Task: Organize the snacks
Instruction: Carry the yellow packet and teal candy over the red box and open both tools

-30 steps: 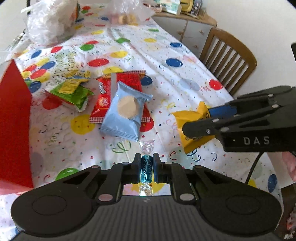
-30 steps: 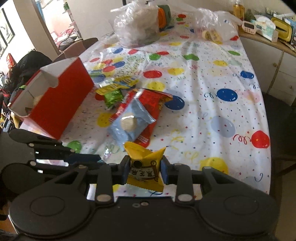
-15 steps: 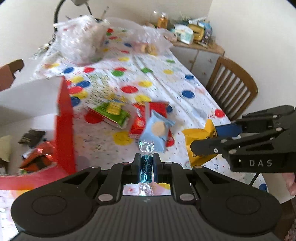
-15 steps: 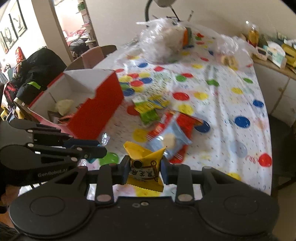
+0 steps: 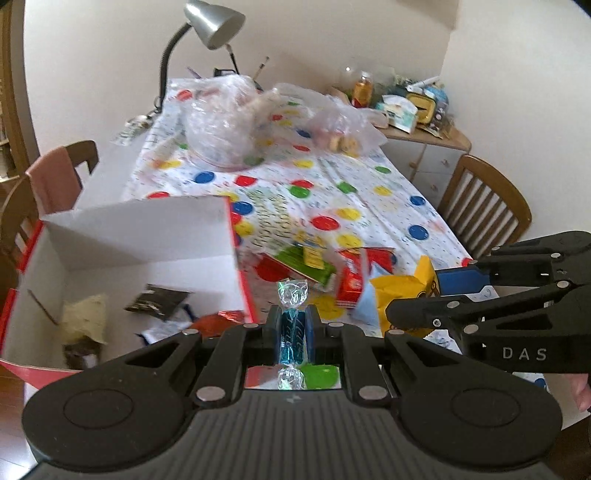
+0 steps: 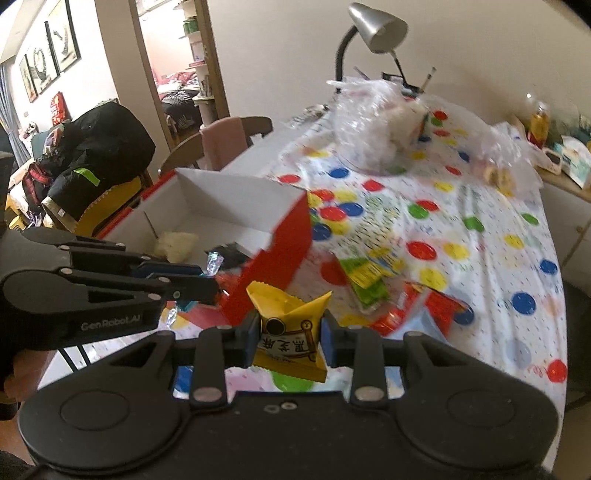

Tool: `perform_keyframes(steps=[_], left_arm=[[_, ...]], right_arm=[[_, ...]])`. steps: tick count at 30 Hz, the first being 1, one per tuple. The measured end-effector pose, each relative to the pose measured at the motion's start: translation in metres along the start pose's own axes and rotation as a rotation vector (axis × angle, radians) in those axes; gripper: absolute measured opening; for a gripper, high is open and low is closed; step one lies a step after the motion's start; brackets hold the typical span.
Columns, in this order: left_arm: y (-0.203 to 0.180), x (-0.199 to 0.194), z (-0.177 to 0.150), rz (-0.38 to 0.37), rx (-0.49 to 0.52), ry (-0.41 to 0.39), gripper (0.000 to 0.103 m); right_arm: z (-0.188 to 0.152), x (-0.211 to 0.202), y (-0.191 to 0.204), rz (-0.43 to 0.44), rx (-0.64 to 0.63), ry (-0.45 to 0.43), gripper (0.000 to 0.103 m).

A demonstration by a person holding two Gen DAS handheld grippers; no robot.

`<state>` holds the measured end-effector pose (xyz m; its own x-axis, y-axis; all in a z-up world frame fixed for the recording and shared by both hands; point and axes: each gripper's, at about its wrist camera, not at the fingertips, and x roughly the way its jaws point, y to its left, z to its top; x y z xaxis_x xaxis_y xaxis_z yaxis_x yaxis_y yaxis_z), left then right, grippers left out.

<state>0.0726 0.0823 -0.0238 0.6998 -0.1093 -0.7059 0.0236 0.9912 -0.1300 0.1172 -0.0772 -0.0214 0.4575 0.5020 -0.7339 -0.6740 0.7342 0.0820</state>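
My left gripper is shut on a blue wrapped candy, held above the near right corner of the open red box. The box, white inside, holds a pale yellow packet, a dark packet and a red packet. My right gripper is shut on a yellow snack packet, just right of the box's red wall. On the spotted tablecloth lie a green-yellow packet, a red packet and a light blue packet.
Clear plastic bags with food sit at the table's far end under a grey desk lamp. Wooden chairs stand at the right and left. A cluttered cabinet is at the far right. A dark jacket lies on a chair.
Both grippers rose and shifted left toward the red box, each keeping its snack. The box's inside has come into view; the loose packets on the cloth stayed put.
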Motion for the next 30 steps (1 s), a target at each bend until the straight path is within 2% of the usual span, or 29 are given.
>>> perform_keyframes(steps=[8, 15, 23, 30], left_arm=[[0.046, -0.021, 0.002, 0.036, -0.015, -0.021, 0.013], [0.093, -0.028, 0.005, 0.063, -0.044, -0.007, 0.013], [0.139, -0.019, 0.004, 0.111, -0.072, 0.014, 0.013], [0.175, -0.002, -0.004, 0.146, -0.118, 0.063, 0.013]], right_arm=[[0.02, 0.014, 0.042, 0.007, -0.027, -0.012, 0.031], [0.036, 0.036, 0.073, 0.012, -0.047, -0.01, 0.031], [0.049, 0.072, 0.091, 0.005, -0.058, 0.026, 0.031], [0.054, 0.116, 0.095, -0.008, -0.055, 0.093, 0.032]])
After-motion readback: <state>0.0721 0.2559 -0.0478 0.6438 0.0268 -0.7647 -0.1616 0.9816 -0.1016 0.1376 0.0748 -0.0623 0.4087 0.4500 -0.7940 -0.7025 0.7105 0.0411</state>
